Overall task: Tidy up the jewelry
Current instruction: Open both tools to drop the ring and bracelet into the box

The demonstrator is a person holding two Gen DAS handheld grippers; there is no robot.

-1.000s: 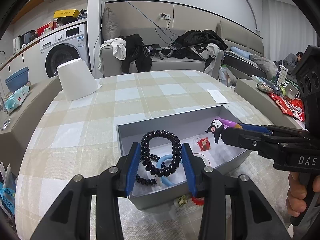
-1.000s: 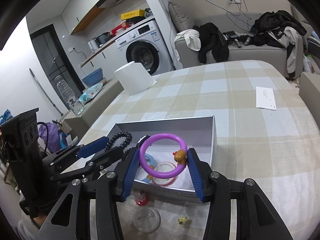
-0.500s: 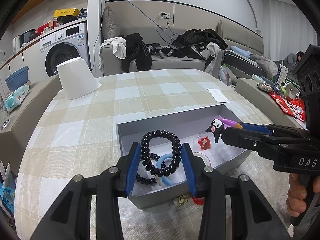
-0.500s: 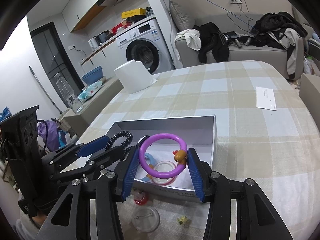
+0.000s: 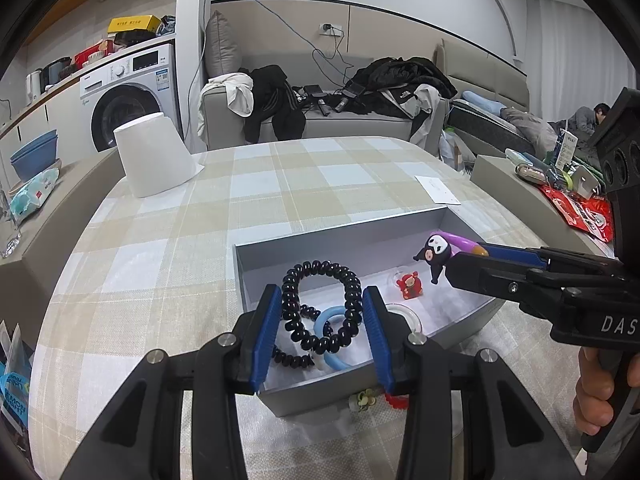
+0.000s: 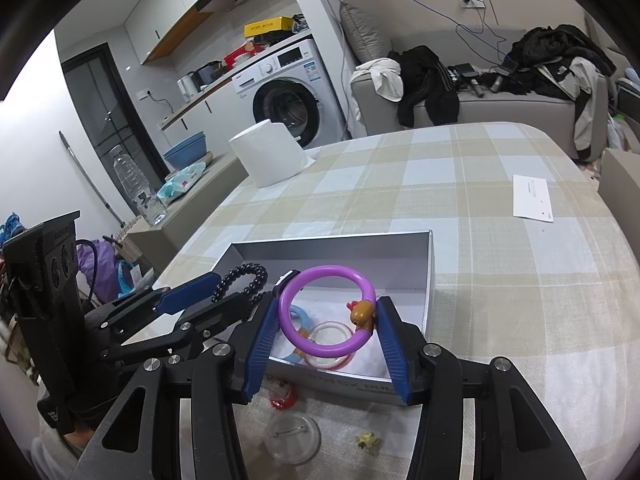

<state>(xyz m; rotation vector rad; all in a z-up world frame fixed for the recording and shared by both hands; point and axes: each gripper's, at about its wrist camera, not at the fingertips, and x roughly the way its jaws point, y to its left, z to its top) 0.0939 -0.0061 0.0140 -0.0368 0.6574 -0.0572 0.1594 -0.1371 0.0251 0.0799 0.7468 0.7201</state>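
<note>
Both tongs are hanging over the grey box [image 5: 304, 240] on the checked bench [image 5: 168, 208], each with something clamped. The left tongs [image 5: 320, 312] are closed on a black coil hair tie [image 5: 320, 276], pinched between the blue pads above the box's near-left corner. Under it in the box lies a light blue ring [image 5: 326, 322], with a clear ring [image 6: 330, 336] beside it and a little red charm [image 5: 409, 285] further toward the box's right side. The right tongs [image 6: 326, 322] are squeezed around a purple ring [image 6: 320, 276] with a small orange duck [image 6: 362, 312] on it, held above the box's near edge. Outside the box, right against its near wall, sit a red trinket [image 6: 282, 394], a round clear badge [image 6: 292, 438] and a tiny yellowish flower piece [image 6: 368, 438].
</note>
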